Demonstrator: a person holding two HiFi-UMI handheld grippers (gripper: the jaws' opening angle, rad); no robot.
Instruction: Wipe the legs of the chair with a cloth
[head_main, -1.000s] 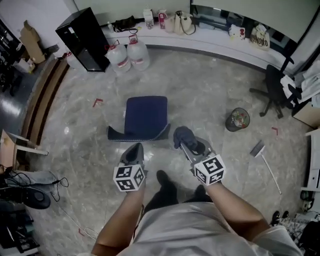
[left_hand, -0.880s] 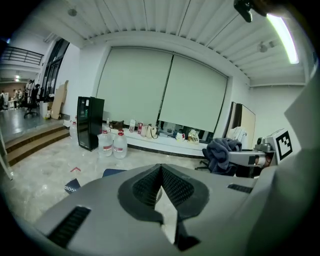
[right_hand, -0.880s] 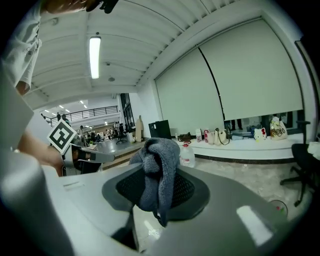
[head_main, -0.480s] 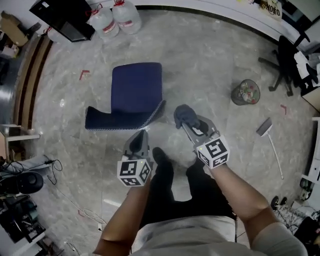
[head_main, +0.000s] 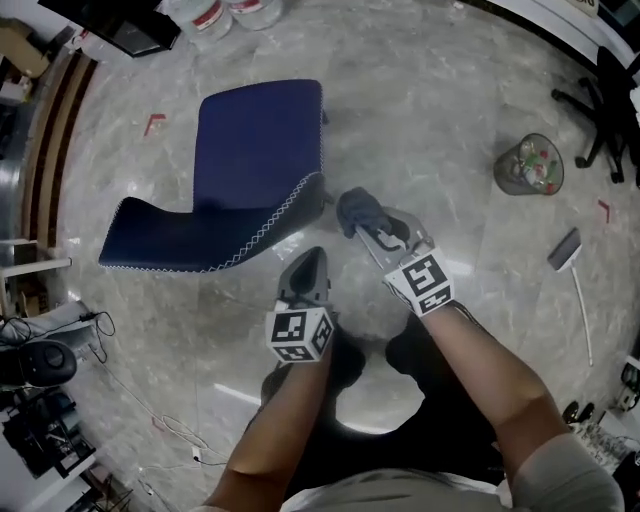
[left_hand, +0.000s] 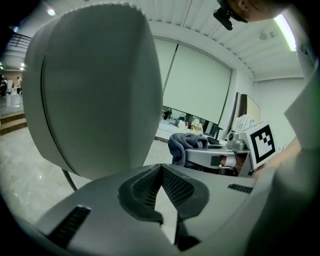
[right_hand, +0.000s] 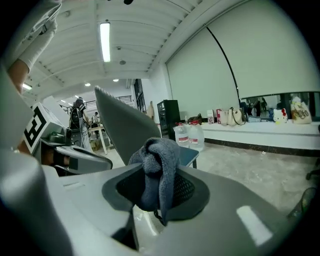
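Fingers (left_hand: 137, 192) of both grippers point at the big blue chair (head_main: 255, 150), and its back stands just in front of them. On the left gripper (head_main: 306, 262) the fingers are pressed together at the tips with nothing between them. On the right gripper (head_main: 368, 228) they squeeze a gray cloth (head_main: 356, 210). It bunches up past the fingertips, just beside the chair's back edge. One thin chair leg (left_hand: 67, 177) shows low, left of the left fingers.
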